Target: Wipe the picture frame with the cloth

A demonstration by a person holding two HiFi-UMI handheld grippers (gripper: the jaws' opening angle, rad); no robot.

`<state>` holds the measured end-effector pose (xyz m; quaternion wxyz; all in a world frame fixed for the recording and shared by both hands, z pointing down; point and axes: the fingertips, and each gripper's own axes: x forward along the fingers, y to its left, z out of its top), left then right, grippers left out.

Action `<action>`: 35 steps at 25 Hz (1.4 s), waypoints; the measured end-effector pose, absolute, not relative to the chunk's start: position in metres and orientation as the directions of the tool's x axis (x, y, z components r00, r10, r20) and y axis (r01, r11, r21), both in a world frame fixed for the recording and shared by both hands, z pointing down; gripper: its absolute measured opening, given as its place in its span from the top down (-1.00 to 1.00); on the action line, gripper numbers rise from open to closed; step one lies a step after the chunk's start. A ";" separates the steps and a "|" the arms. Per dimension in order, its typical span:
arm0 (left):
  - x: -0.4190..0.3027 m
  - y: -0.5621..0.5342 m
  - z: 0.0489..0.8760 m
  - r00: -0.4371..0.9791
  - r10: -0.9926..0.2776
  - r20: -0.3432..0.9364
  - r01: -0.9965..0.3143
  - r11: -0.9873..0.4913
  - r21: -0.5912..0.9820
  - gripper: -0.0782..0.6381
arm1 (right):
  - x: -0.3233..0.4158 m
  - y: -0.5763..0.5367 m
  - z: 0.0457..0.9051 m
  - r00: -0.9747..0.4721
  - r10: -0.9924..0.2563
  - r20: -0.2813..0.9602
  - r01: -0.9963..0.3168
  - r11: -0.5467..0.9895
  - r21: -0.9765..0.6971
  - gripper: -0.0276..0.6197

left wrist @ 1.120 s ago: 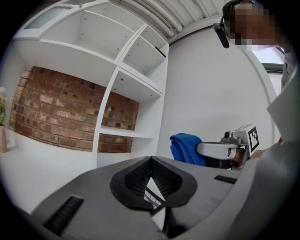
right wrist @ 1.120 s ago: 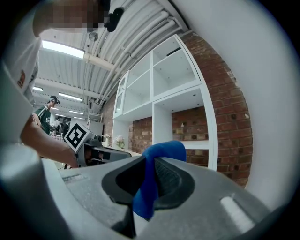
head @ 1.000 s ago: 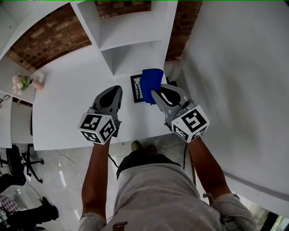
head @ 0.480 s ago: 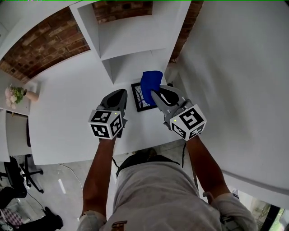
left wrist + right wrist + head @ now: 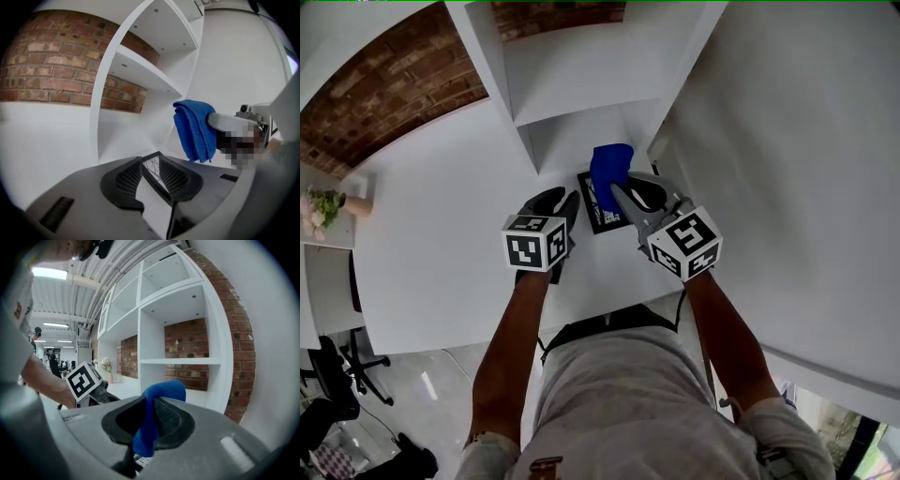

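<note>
Blue fuzzy cloth [image 5: 610,173] pinched tight in right gripper [image 5: 623,195] jaws, just above small black picture frame [image 5: 598,219] on white desk [image 5: 431,234]. Left gripper [image 5: 562,200] jaws just been opening, now partway apart, frame corner between, not squeezed. Wiping not started yet, by the look of it.

The left gripper [image 5: 566,200] and the right gripper [image 5: 617,191] look alike. Each has a smooth, rounded grey housing and black fingers [image 5: 127,177] with a ribbed mesh face. At the rear of each sits a white cube [image 5: 534,246] printed with black square markers. The person wears a light grey T-shirt [image 5: 619,403] with short sleeves.
</note>
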<state>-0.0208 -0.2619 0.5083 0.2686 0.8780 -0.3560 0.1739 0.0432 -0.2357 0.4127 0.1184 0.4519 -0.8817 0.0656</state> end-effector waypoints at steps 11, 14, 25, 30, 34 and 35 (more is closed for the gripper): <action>-0.010 -0.268 0.562 0.614 -0.414 0.672 -0.760 -0.538 0.363 0.31 | 0.044 -0.268 0.470 -0.591 -0.679 0.436 -0.777 0.625 -0.079 0.77; -0.005 -0.272 0.570 0.595 -0.402 0.696 -0.771 -0.530 0.354 0.30 | 0.044 -0.272 0.483 -0.604 -0.637 0.479 -0.759 0.644 -0.100 0.77; 0.001 -0.273 0.588 0.548 -0.356 0.757 -0.792 -0.512 0.332 0.30 | 0.026 -0.287 0.524 -0.621 -0.498 0.605 -0.720 0.668 -0.189 0.77; 0.002 -0.271 0.595 0.540 -0.341 0.770 -0.793 -0.512 0.329 0.30 | 0.021 -0.291 0.542 -0.620 -0.455 0.639 -0.712 0.669 -0.213 0.77; 0.002 -0.271 0.596 0.539 -0.344 0.768 -0.795 -0.509 0.330 0.30 | 0.025 -0.294 0.557 -0.592 -0.445 0.672 -0.723 0.662 -0.198 0.77; 0.002 -0.271 0.596 0.539 -0.345 0.768 -0.795 -0.509 0.330 0.30 | 0.027 -0.295 0.559 -0.579 -0.448 0.681 -0.730 0.657 -0.188 0.77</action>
